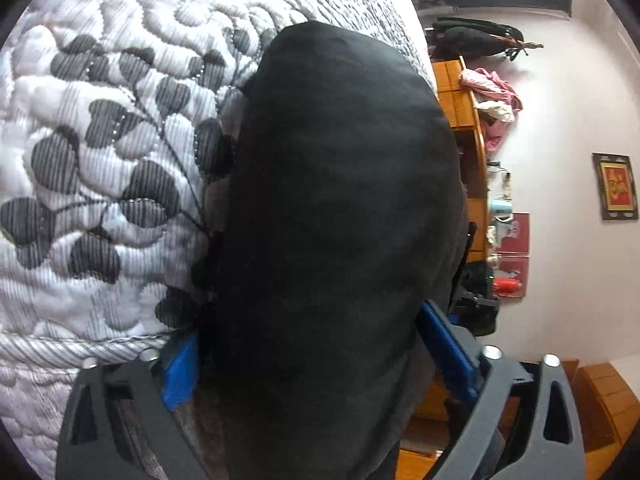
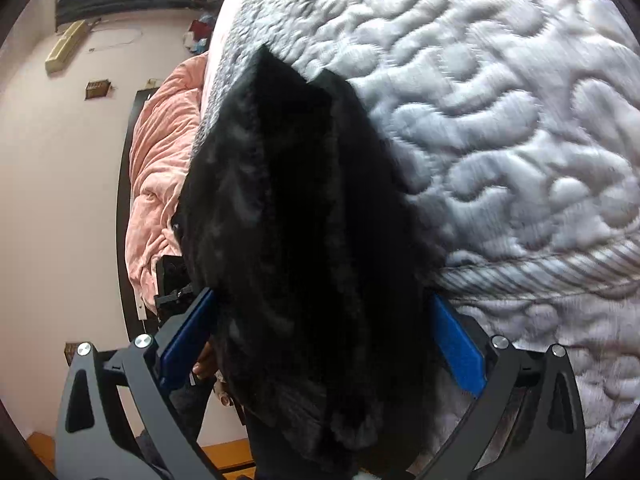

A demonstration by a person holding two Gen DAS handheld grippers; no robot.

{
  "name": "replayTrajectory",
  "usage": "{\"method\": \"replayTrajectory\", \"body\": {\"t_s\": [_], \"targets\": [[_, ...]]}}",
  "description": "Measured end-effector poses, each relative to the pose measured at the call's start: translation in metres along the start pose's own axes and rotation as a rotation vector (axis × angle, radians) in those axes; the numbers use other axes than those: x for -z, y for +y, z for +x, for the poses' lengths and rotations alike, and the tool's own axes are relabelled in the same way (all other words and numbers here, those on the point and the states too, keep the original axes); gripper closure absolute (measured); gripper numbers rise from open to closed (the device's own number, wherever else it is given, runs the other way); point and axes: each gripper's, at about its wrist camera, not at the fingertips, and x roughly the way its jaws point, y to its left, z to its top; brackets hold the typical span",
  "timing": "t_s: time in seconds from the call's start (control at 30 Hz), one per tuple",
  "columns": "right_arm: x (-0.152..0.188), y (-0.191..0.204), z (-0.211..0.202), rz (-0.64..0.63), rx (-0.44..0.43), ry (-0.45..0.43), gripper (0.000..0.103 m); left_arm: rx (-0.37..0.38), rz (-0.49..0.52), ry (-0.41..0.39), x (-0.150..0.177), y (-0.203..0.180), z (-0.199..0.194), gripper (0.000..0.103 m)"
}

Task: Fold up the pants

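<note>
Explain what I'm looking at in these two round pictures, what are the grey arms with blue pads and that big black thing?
No robot here: a person holds a two-fingered gripper in each hand, each with a fisheye camera looking along its fingers. One picture is from the left gripper, the other from the right gripper. The blue pads are the fingertips. The black mass is the pants, lying between the pads of both grippers and stretching onto a quilted bedspread. Both stand wide; whether the pads actually press the cloth isn't clear.

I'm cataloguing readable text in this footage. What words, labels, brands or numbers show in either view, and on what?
None can be read.
Framed picture on the wall: red and gold design, too blurred to tell any lettering.
Red posters by the shelf: no legible text.
Black pants and quilted bedspread: no label showing.
</note>
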Motion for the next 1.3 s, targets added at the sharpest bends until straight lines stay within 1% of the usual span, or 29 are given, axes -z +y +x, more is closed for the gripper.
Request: {"method": "replayTrajectory", "body": {"t_s": [0.03,0.1,0.17,0.2,0.23,0.27,0.3,0.33,0.37,0.43,0.57,0.7,0.8,0.87,0.9,1.0,1.03,1.13,1.2,1.27,1.3], "targets": [[0.001,0.006,0.003,-0.026,0.001,0.001,0.002,0.013,-0.012,0.001,0.000,-0.002,0.000,0.028],[0.003,0.014,0.009,-0.068,0.014,0.008,0.004,0.005,-0.015,-0.011,0.000,-0.006,0.000,0.035],[0.005,0.021,0.015,-0.099,0.046,0.009,0.013,-0.011,-0.011,-0.032,0.004,-0.009,-0.002,0.043],[0.006,0.023,0.015,-0.105,0.046,0.003,0.026,-0.014,-0.011,-0.040,0.005,-0.011,-0.003,0.046],[0.005,0.023,0.014,-0.105,0.037,-0.002,0.035,-0.017,-0.007,-0.049,0.006,-0.013,-0.005,0.051],[0.006,0.025,0.011,-0.107,0.030,-0.011,0.039,-0.019,0.002,-0.060,0.009,-0.019,-0.006,0.056],[0.006,0.029,0.008,-0.117,0.029,-0.018,0.045,-0.027,0.019,-0.073,0.012,-0.025,-0.007,0.059],[0.008,0.036,0.005,-0.135,0.031,-0.022,0.050,-0.032,0.027,-0.079,0.017,-0.025,-0.009,0.062],[0.008,0.043,0.003,-0.150,0.035,-0.023,0.051,-0.039,0.037,-0.087,0.019,-0.029,-0.012,0.065],[0.008,0.057,0.001,-0.175,0.040,-0.024,0.055,-0.044,0.052,-0.102,0.019,-0.038,-0.015,0.068],[-0.001,0.088,0.004,-0.227,0.040,-0.023,0.056,-0.044,0.053,-0.126,0.014,-0.045,-0.030,0.070],[-0.019,0.118,0.018,-0.277,0.040,-0.009,0.056,-0.063,0.069,-0.166,-0.003,-0.052,-0.055,0.070],[-0.042,0.141,0.036,-0.306,0.041,0.004,0.056,-0.088,0.080,-0.199,-0.025,-0.055,-0.076,0.070],[-0.062,0.157,0.051,-0.328,0.046,0.014,0.056,-0.106,0.075,-0.214,-0.046,-0.054,-0.087,0.070],[-0.071,0.164,0.059,-0.335,0.048,0.019,0.056,-0.112,0.065,-0.219,-0.060,-0.050,-0.093,0.070],[-0.103,0.177,0.085,-0.339,0.062,0.032,0.056,-0.123,0.035,-0.225,-0.089,-0.037,-0.102,0.070],[-0.115,0.180,0.098,-0.333,0.071,0.039,0.056,-0.125,0.017,-0.223,-0.102,-0.029,-0.105,0.070],[-0.140,0.183,0.128,-0.322,0.102,0.064,0.056,-0.134,-0.041,-0.210,-0.125,-0.001,-0.106,0.070],[-0.151,0.180,0.141,-0.311,0.119,0.073,0.054,-0.128,-0.081,-0.201,-0.133,0.018,-0.106,0.069],[-0.163,0.169,0.150,-0.286,0.134,0.083,0.051,-0.095,-0.103,-0.198,-0.136,0.030,-0.105,0.068],[-0.166,0.164,0.153,-0.277,0.143,0.089,0.048,-0.086,-0.103,-0.197,-0.134,0.033,-0.105,0.067]]}}
